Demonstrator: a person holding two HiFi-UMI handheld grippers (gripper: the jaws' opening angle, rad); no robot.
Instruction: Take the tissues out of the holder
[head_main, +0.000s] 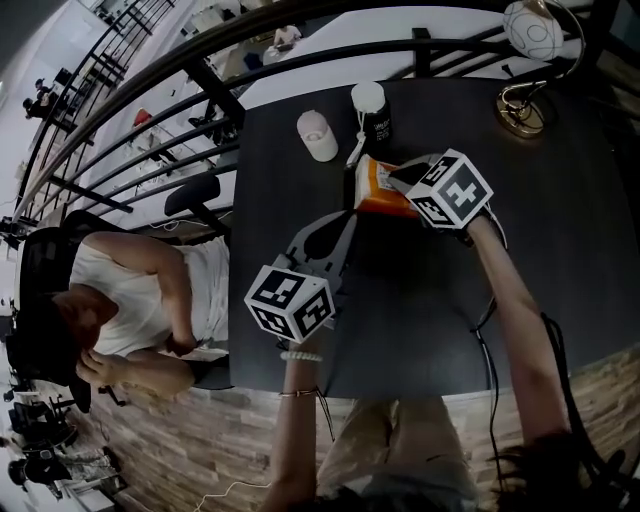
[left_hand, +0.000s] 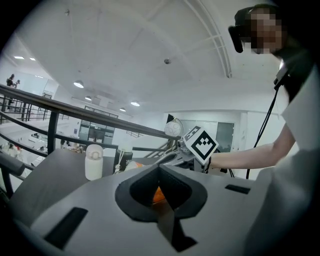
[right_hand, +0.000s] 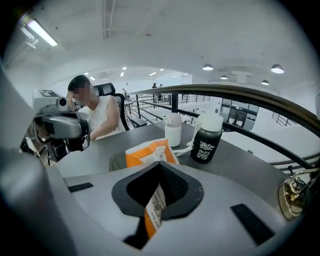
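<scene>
Right claw (right_hand: 161, 175): shut tight on the near end of the orange tissue pack (right_hand: 150, 154), wrapper edge pinched between the pads
Left claw (left_hand: 160, 172): jaws together, orange shows through the gap; we can't tell if it pinches anything
Tissue pack: on the table (head_main: 420, 320), far end tilted up, lying against a grey-green edge we take for the holder (right_hand: 116, 162)
Around: white bottle (right_hand: 173, 129) and dark bottle (right_hand: 206, 144) just behind the pack, apart from both claws
Done: we reckon the grip is made, pack not yet clear of the holder
To do: pull the pack free, set it down apart; left claw probably has to steady the holder
</scene>
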